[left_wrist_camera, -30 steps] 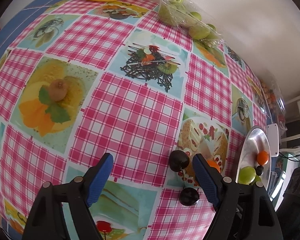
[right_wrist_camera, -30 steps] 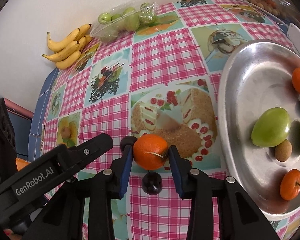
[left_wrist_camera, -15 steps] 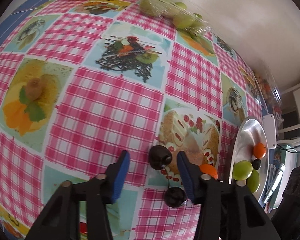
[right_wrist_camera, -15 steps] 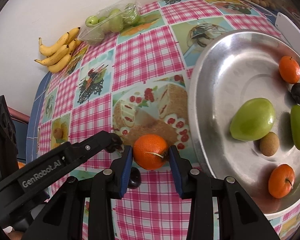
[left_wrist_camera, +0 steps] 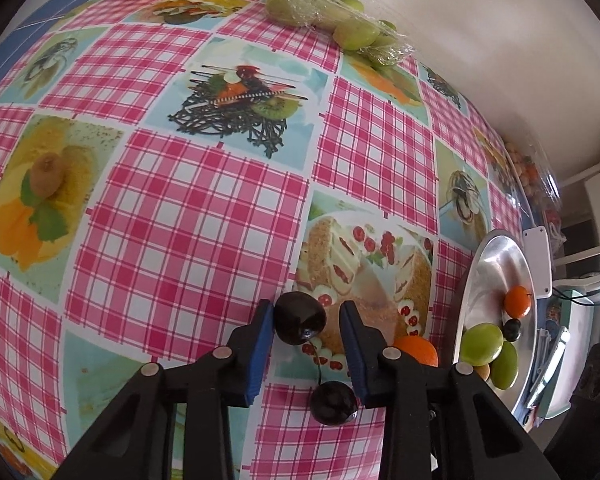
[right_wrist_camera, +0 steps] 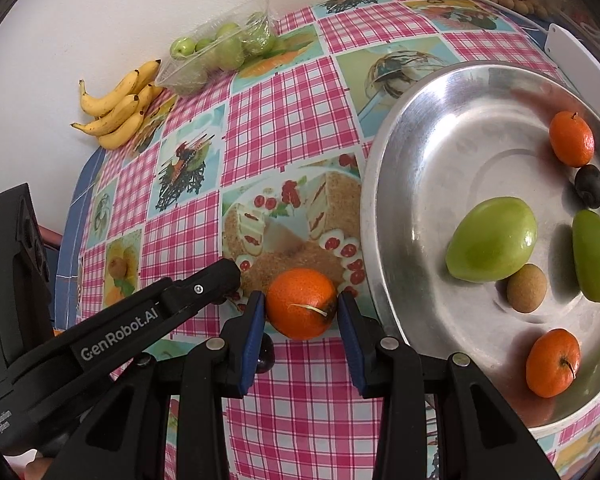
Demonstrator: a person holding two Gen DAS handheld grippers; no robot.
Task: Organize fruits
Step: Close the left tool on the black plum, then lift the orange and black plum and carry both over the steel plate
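A dark plum (left_wrist_camera: pixel 300 318) lies on the checked tablecloth between the blue pads of my left gripper (left_wrist_camera: pixel 306 312). Its jaws are closing; the left pad touches the plum and a small gap shows at the right pad. A second dark plum (left_wrist_camera: pixel 334 402) lies closer to me. My right gripper (right_wrist_camera: pixel 302 306) is shut on an orange (right_wrist_camera: pixel 300 302), held just left of the steel tray (right_wrist_camera: pixel 420 160). On the tray lie two more oranges, two green fruits, a small brown fruit and a dark plum. The left gripper's arm (right_wrist_camera: pixel 196 288) reaches in from the left of the right wrist view.
Bananas (right_wrist_camera: pixel 116 108) and a plastic pack of green fruits (right_wrist_camera: pixel 224 56) lie at the table's far edge by the wall. A white box (right_wrist_camera: pixel 580 68) sits behind the tray, with a clear bag of small fruits (left_wrist_camera: pixel 532 176) beyond. The table's blue edge (left_wrist_camera: pixel 32 20) shows at the far left.
The left jaws have narrowed from wide open to close around the dark plum, and that gripper has shifted over it. The right gripper keeps the orange and has edged towards the tray.
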